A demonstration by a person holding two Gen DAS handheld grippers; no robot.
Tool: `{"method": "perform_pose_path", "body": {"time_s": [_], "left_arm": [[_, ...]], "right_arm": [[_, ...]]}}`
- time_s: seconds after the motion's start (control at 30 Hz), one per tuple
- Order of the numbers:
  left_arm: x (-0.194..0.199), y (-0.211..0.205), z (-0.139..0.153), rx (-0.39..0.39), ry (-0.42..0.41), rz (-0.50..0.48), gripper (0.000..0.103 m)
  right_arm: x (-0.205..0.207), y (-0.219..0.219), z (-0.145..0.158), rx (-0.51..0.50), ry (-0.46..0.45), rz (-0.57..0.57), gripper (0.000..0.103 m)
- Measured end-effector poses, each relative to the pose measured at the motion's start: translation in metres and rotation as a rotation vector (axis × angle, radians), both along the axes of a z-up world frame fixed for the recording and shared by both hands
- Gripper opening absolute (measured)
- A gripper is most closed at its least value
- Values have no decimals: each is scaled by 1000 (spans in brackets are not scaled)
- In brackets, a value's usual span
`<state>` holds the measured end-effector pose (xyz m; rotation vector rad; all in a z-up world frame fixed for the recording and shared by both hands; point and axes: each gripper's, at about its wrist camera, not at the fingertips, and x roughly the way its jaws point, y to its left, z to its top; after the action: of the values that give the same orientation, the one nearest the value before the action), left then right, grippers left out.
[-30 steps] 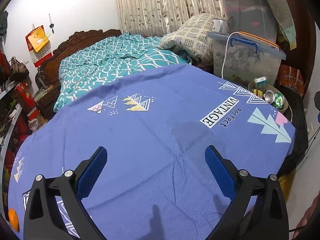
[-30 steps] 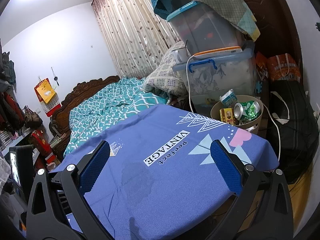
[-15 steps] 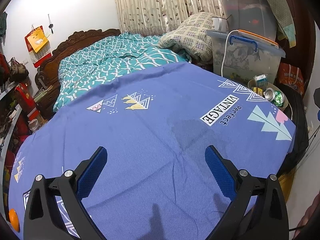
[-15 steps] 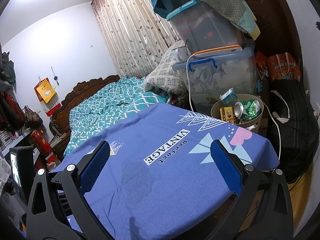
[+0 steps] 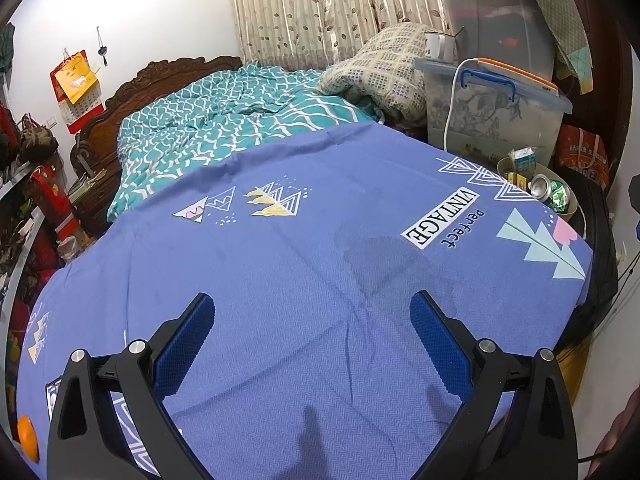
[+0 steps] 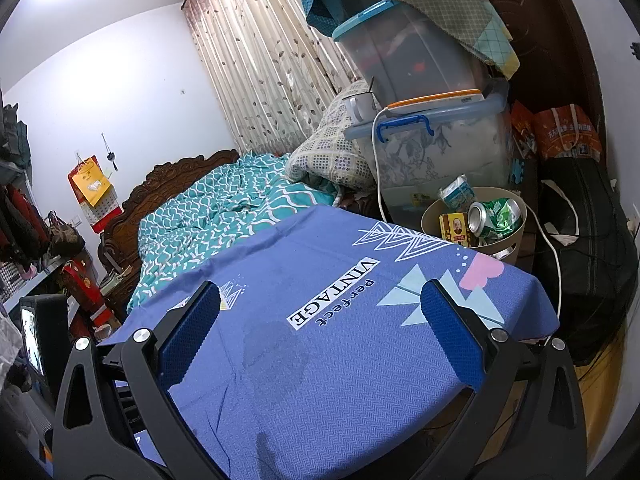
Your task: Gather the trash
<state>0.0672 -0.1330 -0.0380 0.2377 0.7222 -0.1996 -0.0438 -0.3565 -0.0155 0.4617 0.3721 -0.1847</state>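
Both grippers are empty. The left gripper (image 5: 310, 320) has its blue fingers (image 5: 188, 340) spread wide apart, and it hangs over the surface (image 5: 280, 280), which has a blue cloth on it. The right gripper (image 6: 320, 316) has its fingers spread wide too, and holds nothing.

I see no trash on the blue cloth. There is only a darker patch (image 5: 380, 264) near the word VINTAGE. It may be a wet spot, but I cannot tell.

The trash is in the round tan bin (image 6: 508, 240), which sits on the floor just past the far right corner of the surface. Inside it are a squashed green can (image 6: 494, 216), a small yellow box (image 6: 454, 230) and a little blue and white carton (image 6: 458, 194). They fill it up to the rim.

So I think the job is almost done, or done. The next move is to look around for any trash that is left. If some shows up, a gripper must go down to it, close on it, and carry it to the bin.

Behind the bin is a clear storage box (image 6: 440, 160) with a blue handle. A second clear box (image 6: 412, 56) with a blue lid is stacked on top. What is inside them is too blurry to tell.
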Motion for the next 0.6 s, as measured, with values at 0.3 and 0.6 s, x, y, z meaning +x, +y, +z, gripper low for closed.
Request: {"method": "perform_pose_path", "body": {"time_s": [0.3, 0.6], "left_arm": [[0, 2, -3, 1, 4, 1, 94], [0, 2, -3, 2, 5, 0, 94]], "right_arm": [[0, 1, -1, 0, 1, 0, 99], [0, 0, -1, 1, 1, -1, 99]]}}
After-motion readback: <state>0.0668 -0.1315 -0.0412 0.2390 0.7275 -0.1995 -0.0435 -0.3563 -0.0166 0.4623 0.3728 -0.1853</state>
